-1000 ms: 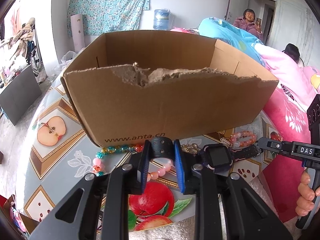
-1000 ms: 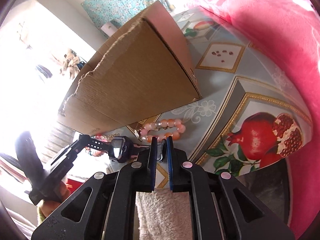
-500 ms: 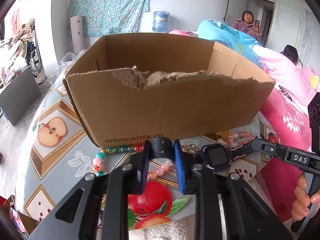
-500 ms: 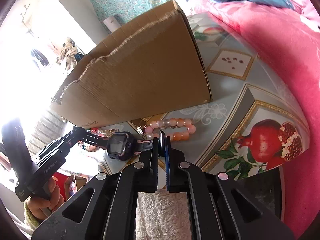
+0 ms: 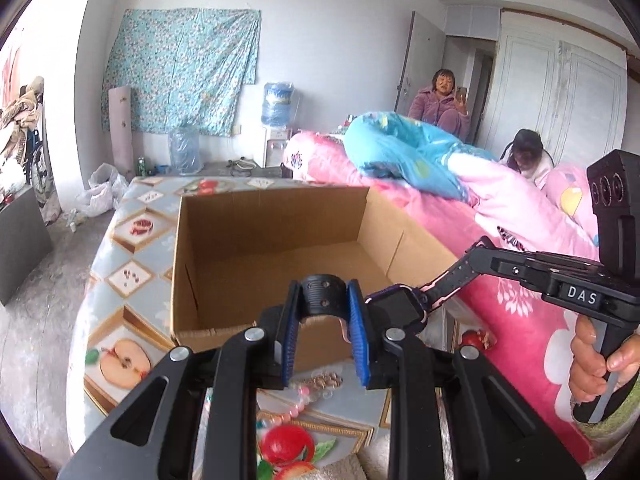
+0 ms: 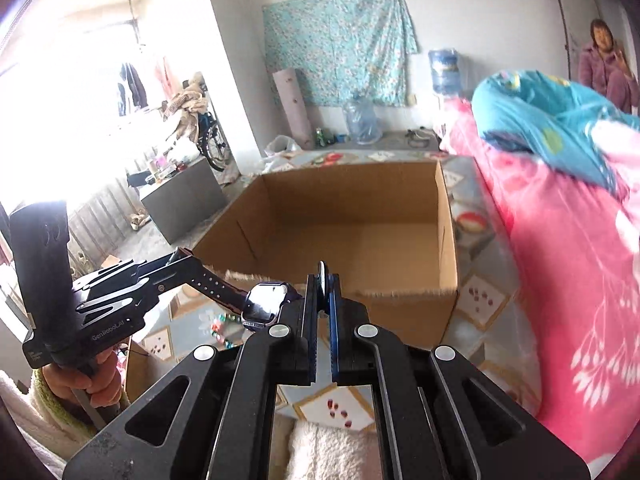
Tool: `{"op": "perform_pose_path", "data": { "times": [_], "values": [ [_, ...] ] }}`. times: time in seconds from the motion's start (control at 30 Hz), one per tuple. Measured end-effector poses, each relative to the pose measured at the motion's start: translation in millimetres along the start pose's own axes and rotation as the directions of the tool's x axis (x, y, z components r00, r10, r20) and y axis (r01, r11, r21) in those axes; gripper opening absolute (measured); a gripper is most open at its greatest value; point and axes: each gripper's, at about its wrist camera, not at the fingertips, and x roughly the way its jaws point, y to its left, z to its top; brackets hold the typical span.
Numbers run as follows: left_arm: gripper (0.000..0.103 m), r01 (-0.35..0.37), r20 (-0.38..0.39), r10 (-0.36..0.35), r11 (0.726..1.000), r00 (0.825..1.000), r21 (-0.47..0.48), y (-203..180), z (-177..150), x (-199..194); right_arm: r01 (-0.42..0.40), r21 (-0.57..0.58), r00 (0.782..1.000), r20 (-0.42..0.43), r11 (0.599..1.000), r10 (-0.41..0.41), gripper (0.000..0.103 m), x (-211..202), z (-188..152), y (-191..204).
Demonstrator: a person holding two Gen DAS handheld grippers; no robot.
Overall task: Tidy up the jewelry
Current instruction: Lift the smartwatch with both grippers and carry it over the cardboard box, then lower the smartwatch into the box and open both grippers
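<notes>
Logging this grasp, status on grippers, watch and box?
Left gripper and right gripper each shut on a strap end of the smartwatch. Watch held above cardboard box near rim. Nothing blocking.

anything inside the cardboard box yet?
Nothing visible: the cardboard box shows only bare floor and walls in both views. The near strip of floor is covered by the front wall and the watch, which both grippers hold above the front edge.
</notes>
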Motion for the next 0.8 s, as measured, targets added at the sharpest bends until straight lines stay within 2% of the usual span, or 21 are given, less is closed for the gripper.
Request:
{"op": "perform_pose_path", "data": {
  "times": [0.1,0.17,0.23,0.3,0.37,0.43,0.57,0.6,0.63,0.67,0.7,0.8],
  "values": [
    [0.022,0.000,-0.029,0.000,1.000,1.000,0.010,15,34,22,-0.025,-0.003,0.999,-0.035,1.000,0.024,0.003,27,36,-6],
    [0.022,-0.007,-0.097,0.007,1.000,0.995,0.008,29,55,49,-0.031,0.016,0.994,-0.104,0.999,0.033,0.003,60,56,-14],
    [0.022,-0.010,-0.190,0.007,1.000,0.982,-0.015,44,73,83,-0.029,0.056,0.977,-0.209,0.998,0.040,0.003,101,72,-27],
    [0.022,-0.032,-0.279,0.024,0.999,0.960,-0.025,59,83,121,-0.017,0.117,0.948,-0.314,0.993,0.054,0.003,141,77,-40],
    [0.022,-0.075,-0.339,0.077,0.997,0.938,0.017,66,85,155,0.009,0.152,0.921,-0.385,0.988,0.051,0.003,172,76,-52],
    [0.022,-0.079,-0.401,0.079,0.997,0.913,0.018,76,85,181,0.054,0.137,0.902,-0.431,0.989,0.010,0.003,195,79,-57],
    [0.022,-0.105,-0.526,0.097,0.994,0.845,0.015,90,78,230,0.126,0.079,0.873,-0.482,0.989,-0.073,0.003,226,84,-60],
    [0.023,-0.111,-0.544,0.101,0.994,0.833,0.015,92,77,237,0.135,0.068,0.867,-0.491,0.989,-0.085,0.003,229,86,-62],
    [0.023,-0.109,-0.578,0.084,0.994,0.812,-0.009,96,77,245,0.145,0.055,0.860,-0.501,0.988,-0.099,0.003,235,86,-64],
    [0.023,-0.105,-0.590,0.061,0.994,0.805,-0.041,100,77,250,0.161,0.041,0.855,-0.505,0.986,-0.118,0.003,239,84,-65],
    [0.026,-0.111,-0.588,0.063,0.993,0.807,-0.046,99,78,253,0.174,0.024,0.850,-0.509,0.984,-0.138,0.003,243,84,-66],
    [0.033,-0.123,-0.580,0.093,0.992,0.809,-0.014,95,82,254,0.195,-0.013,0.843,-0.508,0.981,-0.175,0.009,243,84,-68]
  ]
}}
